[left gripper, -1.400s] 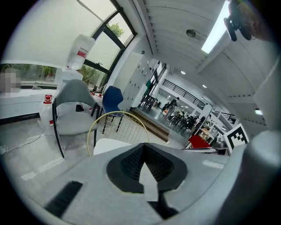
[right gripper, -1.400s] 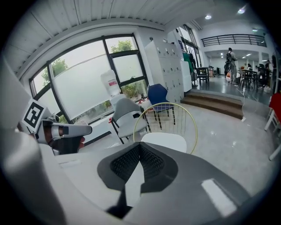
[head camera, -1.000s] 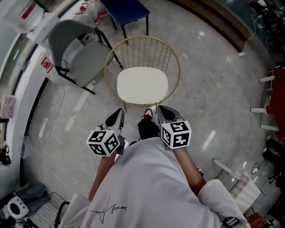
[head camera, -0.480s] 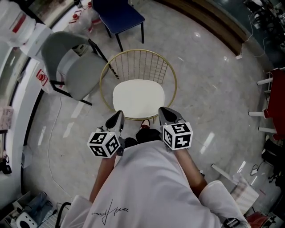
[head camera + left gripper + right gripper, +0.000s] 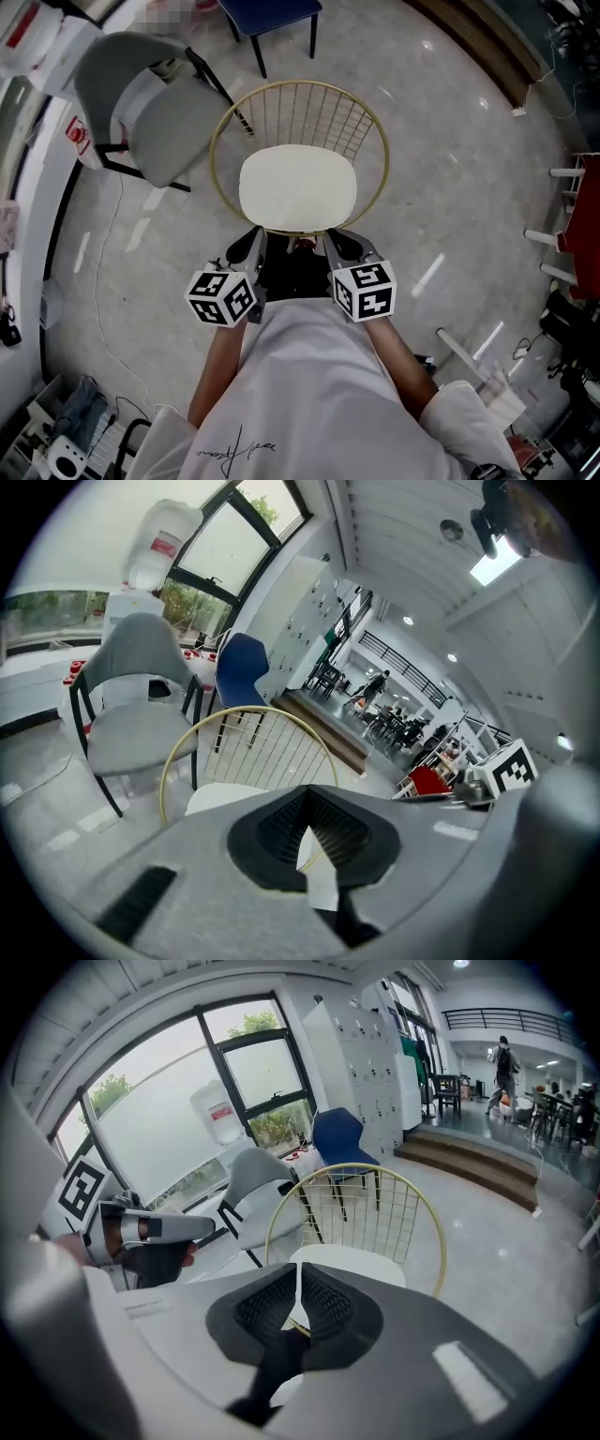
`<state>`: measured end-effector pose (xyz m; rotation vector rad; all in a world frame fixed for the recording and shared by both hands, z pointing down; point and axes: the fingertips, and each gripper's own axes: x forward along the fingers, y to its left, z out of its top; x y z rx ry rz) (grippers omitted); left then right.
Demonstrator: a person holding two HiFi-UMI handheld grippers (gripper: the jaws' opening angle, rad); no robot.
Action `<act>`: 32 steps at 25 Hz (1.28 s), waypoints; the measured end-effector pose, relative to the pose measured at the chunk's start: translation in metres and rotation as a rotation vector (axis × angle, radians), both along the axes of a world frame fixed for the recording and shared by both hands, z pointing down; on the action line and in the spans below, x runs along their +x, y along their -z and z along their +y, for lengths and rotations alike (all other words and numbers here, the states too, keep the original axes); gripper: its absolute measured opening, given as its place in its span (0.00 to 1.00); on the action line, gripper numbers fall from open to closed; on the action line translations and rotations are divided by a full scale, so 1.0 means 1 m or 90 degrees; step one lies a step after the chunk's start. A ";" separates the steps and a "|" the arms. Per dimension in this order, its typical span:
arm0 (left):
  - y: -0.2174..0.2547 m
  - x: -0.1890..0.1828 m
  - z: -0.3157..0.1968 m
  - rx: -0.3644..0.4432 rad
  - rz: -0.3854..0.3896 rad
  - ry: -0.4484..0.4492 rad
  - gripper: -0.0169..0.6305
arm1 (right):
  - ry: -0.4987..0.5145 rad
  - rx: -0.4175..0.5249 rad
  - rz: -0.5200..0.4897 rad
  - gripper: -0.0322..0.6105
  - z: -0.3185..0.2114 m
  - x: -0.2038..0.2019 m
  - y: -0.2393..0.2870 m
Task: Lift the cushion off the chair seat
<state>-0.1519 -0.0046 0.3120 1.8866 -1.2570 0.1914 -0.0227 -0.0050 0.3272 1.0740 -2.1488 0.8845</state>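
A cream cushion lies on the seat of a gold wire chair. In the head view both grippers sit just short of the seat's front edge and touch nothing. My left gripper is shut and empty by the front left of the seat. My right gripper is shut and empty by the front right. The left gripper view has the cushion and wire back beyond the closed left gripper. Beyond the closed right gripper, the right gripper view shows the cushion.
A grey chair stands close to the wire chair's left, and a blue chair behind it. A cable trails over the shiny floor at left. Red furniture and white legs are at the right edge.
Both grippers have moved forward and down toward the seat's front edge, staying shut. The chair now lies closer beneath them in the head view.
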 end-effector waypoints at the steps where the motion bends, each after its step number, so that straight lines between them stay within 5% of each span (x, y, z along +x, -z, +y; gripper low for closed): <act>1: -0.006 -0.001 -0.001 -0.009 0.000 -0.002 0.03 | -0.001 -0.003 0.003 0.08 -0.003 -0.002 -0.003; 17: -0.080 -0.014 -0.029 -0.092 -0.004 -0.017 0.03 | -0.102 -0.085 -0.009 0.09 -0.039 0.003 -0.066; 23: -0.105 0.024 -0.033 -0.112 -0.034 -0.051 0.03 | -0.142 -0.099 -0.020 0.10 -0.038 0.049 -0.084; 32: -0.182 -0.010 -0.051 -0.134 -0.043 -0.066 0.03 | -0.173 -0.125 0.007 0.14 -0.045 0.035 -0.163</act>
